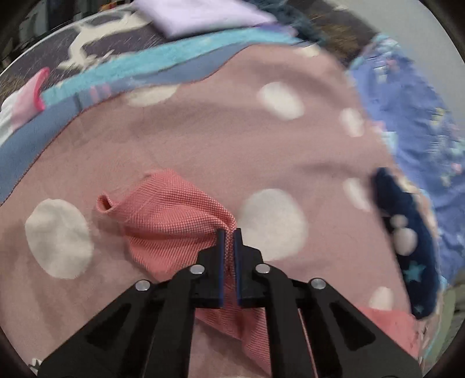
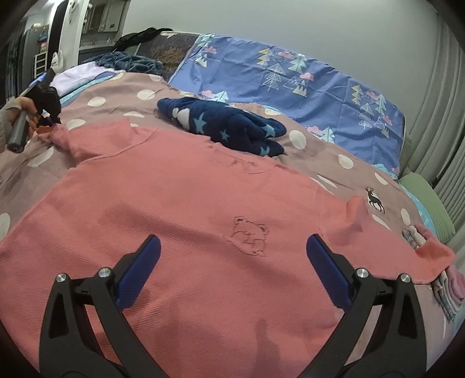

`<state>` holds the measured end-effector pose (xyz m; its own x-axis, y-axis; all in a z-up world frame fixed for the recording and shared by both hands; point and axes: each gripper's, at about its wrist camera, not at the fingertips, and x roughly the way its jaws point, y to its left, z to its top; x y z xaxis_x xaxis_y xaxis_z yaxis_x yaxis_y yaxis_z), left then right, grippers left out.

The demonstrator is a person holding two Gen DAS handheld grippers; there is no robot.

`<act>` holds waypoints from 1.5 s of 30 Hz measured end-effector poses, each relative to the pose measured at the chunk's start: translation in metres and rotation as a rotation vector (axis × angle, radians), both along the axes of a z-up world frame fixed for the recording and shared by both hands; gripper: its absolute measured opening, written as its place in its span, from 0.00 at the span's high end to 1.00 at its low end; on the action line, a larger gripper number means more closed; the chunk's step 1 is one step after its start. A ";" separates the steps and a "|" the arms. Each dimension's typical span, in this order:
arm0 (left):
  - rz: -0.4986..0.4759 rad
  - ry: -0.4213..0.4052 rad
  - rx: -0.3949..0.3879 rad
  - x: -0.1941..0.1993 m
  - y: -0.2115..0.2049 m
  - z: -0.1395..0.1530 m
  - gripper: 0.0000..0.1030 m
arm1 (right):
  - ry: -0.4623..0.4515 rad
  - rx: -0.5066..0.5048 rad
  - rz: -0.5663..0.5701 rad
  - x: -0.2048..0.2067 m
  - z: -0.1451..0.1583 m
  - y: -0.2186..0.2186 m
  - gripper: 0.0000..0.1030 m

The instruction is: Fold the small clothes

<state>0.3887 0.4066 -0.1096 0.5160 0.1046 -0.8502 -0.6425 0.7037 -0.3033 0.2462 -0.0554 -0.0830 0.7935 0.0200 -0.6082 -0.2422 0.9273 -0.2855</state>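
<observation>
A small coral-pink shirt [image 2: 186, 221] with a stitched bear outline lies spread flat on the dotted mauve blanket [image 2: 122, 93]. In the left wrist view my left gripper [image 1: 229, 232] is shut on the shirt's left sleeve [image 1: 171, 215], with the fabric bunched and pinched between the pads. The same gripper [image 2: 51, 120], held by a hand, shows at the sleeve end far left in the right wrist view. My right gripper [image 2: 232, 247] hovers open over the shirt's body, near the bear, with nothing between its fingers.
A navy fleece garment [image 2: 226, 125] with stars lies beyond the shirt. A blue pillow [image 2: 293, 84] with tree prints lies at the back. Folded clothes [image 2: 447, 288] sit stacked at the right edge; a folded lilac piece [image 1: 197, 14] lies at the far left.
</observation>
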 end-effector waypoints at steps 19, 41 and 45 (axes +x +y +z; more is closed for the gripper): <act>-1.007 -0.329 0.198 -0.076 -0.351 0.067 0.53 | 0.082 0.340 -0.216 -0.016 -0.004 -0.128 0.02; -0.677 -0.092 0.519 -0.100 -0.202 -0.003 0.41 | 0.381 0.452 0.206 0.147 -0.017 0.002 0.24; -0.658 -0.063 0.500 -0.086 -0.193 -0.008 0.33 | 0.394 0.453 0.210 0.157 -0.020 0.017 0.97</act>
<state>0.3031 0.2140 -0.1179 0.6491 0.1229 -0.7507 -0.0447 0.9913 0.1237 0.4030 -0.0389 -0.1027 0.4634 0.4742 -0.7486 -0.4386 0.8568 0.2712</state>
